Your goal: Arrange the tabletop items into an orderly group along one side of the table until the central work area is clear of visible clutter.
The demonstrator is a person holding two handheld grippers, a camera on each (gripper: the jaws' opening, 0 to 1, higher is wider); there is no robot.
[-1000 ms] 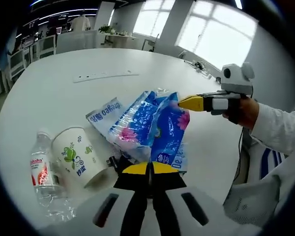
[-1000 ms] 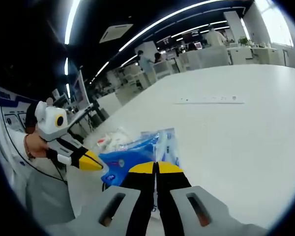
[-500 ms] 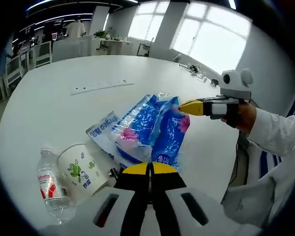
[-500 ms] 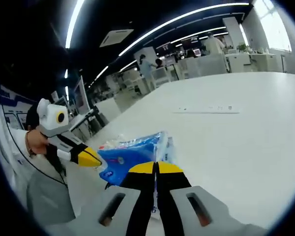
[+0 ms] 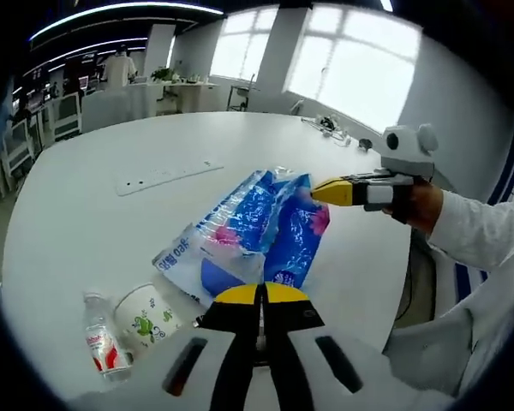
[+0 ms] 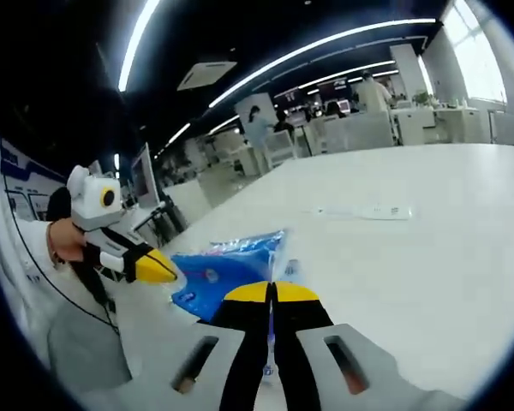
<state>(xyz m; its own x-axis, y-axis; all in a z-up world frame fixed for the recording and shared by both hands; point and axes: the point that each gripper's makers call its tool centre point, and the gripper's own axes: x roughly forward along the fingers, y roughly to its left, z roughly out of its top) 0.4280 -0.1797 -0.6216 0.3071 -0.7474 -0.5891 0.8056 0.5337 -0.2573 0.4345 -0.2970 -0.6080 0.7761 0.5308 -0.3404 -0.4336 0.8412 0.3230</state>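
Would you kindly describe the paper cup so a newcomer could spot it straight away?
On the white round table, look at its near edge beside the blue tissue packs. The paper cup lies on its side by a small water bottle; it alone is white with green leaf prints.

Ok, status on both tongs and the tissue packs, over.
Both tongs shut on the blue tissue packs, left tongs at one end, right tongs at the other. Paper cup and water bottle lie beside them. White strip farther out.

Left claw point(image 5: 261, 295) closed on blue tissue packs point(image 5: 261, 227), right claw point(image 5: 319, 193) gripping opposite end
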